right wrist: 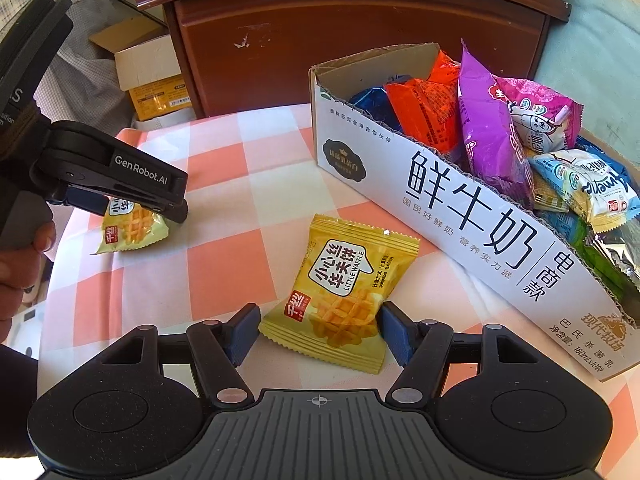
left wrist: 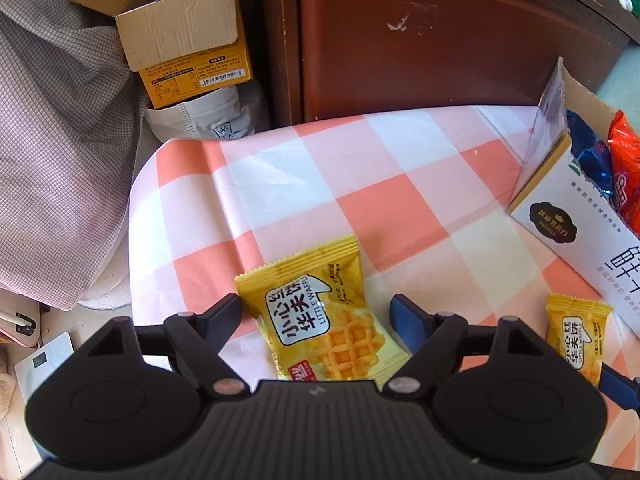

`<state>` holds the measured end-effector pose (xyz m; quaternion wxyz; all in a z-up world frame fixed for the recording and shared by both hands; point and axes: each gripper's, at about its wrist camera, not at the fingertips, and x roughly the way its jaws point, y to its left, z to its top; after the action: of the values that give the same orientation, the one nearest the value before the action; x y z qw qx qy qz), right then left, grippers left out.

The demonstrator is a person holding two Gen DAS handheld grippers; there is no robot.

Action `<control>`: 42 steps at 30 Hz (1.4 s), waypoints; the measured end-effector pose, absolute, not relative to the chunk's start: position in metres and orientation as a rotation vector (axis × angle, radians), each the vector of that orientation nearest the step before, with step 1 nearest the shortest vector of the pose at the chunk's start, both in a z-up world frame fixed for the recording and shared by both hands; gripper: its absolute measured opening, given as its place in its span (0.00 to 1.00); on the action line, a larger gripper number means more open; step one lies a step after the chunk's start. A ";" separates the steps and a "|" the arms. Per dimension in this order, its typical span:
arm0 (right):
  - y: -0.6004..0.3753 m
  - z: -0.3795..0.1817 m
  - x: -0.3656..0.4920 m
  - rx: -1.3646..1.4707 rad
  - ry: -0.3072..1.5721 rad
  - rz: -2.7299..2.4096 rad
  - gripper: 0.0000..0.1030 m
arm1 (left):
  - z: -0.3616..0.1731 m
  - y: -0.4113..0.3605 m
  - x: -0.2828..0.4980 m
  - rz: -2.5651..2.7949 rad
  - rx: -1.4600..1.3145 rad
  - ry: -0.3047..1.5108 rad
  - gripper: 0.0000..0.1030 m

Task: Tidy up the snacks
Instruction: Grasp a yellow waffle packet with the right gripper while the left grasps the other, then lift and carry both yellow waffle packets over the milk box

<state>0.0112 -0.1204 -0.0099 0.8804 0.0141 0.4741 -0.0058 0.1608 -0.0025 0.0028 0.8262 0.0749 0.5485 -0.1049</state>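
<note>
Two yellow waffle packets lie flat on the pink-and-white checked tablecloth (left wrist: 400, 184). One packet (left wrist: 320, 312) sits between the fingers of my left gripper (left wrist: 316, 304), which stands open with a small gap at its blue right pad. In the right wrist view that gripper (right wrist: 176, 208) hangs low over the same packet (right wrist: 132, 232). The other packet (right wrist: 340, 292) is between the pads of my right gripper (right wrist: 318, 316), which touch both of its side edges. It also shows in the left wrist view (left wrist: 576, 340). A white milk carton box (right wrist: 460, 216) of snack bags stands to the right.
Orange (right wrist: 428, 108), purple (right wrist: 488, 128) and several other bags fill the box. A brown wooden cabinet (left wrist: 440, 40) stands behind the table. An open cardboard box (left wrist: 184, 40) and a checked garment (left wrist: 52, 120) lie beyond the table's left edge. A hand (right wrist: 24, 256) holds the left gripper.
</note>
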 end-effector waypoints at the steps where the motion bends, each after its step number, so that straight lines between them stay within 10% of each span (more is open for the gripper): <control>1: -0.120 -0.010 0.011 0.029 0.987 -0.010 0.64 | 0.004 -0.004 0.160 -0.243 0.162 1.159 0.67; 8: -0.120 -0.011 0.012 0.026 0.992 -0.004 0.64 | 0.007 -0.013 0.151 -0.308 0.245 1.098 0.53; 42: -0.139 0.023 0.007 0.072 0.880 -0.016 0.64 | 0.033 -0.036 0.124 -0.373 0.415 0.860 0.52</control>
<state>0.0069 -0.1394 0.0227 0.9041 0.0349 0.4258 -0.0077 0.1244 -0.0362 0.0330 0.8716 0.1986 0.4112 -0.1784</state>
